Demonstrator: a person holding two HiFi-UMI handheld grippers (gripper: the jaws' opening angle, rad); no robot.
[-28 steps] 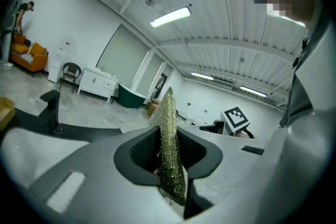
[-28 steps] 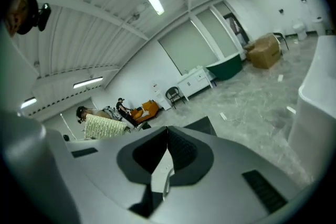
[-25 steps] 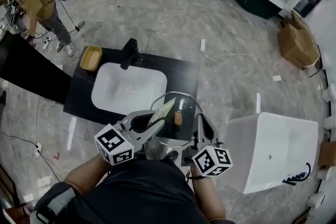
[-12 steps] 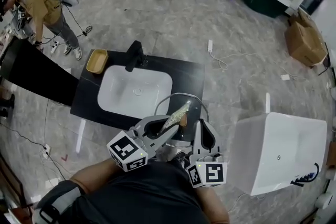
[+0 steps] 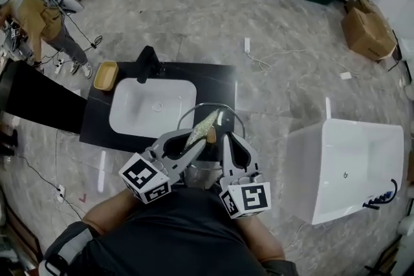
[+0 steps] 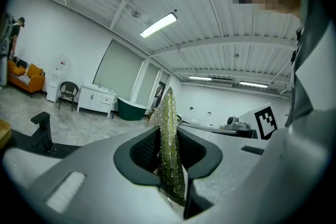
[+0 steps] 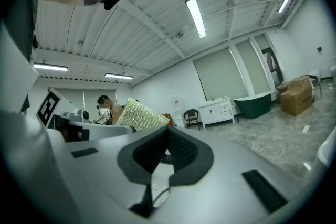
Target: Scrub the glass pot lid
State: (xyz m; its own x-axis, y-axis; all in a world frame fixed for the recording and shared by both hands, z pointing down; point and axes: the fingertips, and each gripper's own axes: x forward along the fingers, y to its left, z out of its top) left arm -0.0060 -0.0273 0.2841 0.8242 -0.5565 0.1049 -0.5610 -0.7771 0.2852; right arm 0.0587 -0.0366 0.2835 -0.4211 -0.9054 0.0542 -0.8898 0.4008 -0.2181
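Note:
The glass pot lid (image 5: 193,109) is held over the near edge of the black counter, with its brown knob (image 5: 211,134) facing up. My right gripper (image 5: 227,141) is shut on the lid's near rim, and a thin strip of that rim (image 7: 156,194) shows between its pads. My left gripper (image 5: 196,143) is shut on a yellow-green scrub sponge (image 5: 202,124), which lies against the lid just left of the knob. In the left gripper view the sponge (image 6: 169,149) stands edge-on between the jaws. The right gripper view shows the sponge (image 7: 140,115) to its left.
A white sink basin (image 5: 152,106) is set in the black counter (image 5: 220,84), with a black faucet (image 5: 147,61) and a tan dish (image 5: 105,75) behind it. A white tub (image 5: 346,168) stands on the right. A person (image 5: 35,16) stands at the far left, and a cardboard box (image 5: 365,29) lies at the far right.
The sponge has slid along the lid to sit closer beside the knob. Both grippers keep their hold, and the head view has shifted a little.

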